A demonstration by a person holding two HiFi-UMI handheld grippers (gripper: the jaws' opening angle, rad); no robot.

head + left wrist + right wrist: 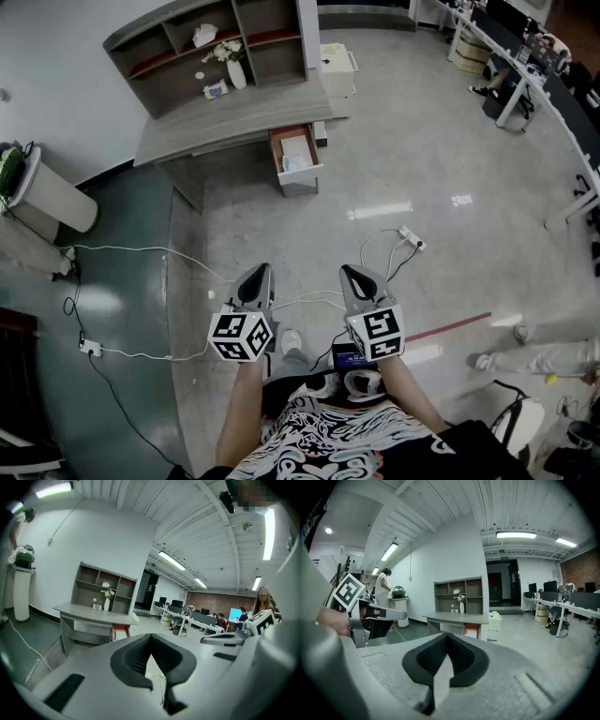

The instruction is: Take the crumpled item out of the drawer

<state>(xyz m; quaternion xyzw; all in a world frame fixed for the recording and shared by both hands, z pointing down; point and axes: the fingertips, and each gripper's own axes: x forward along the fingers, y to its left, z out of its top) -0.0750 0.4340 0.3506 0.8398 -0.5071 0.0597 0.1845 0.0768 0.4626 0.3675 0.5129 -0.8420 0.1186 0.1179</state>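
Observation:
A grey desk [234, 117] stands far ahead, and its wooden drawer [295, 157] is pulled open toward me. Pale, paper-like contents [294, 152] lie inside; they are too small to tell crumpled from flat. My left gripper [255, 274] and right gripper [352, 272] hover side by side over the floor, well short of the desk. Both are shut and hold nothing. The left gripper view shows its shut tip [151, 636] pointing past the drawer [121, 631]. In the right gripper view the shut tip [447, 635] aims at the drawer [471, 631].
White cables [141, 251] and a power strip [410, 239] lie on the polished floor between me and the desk. A shelf unit [216, 42] with a flower vase [236, 71] tops the desk. A white pedestal [52, 197] stands left; office desks and people are at right.

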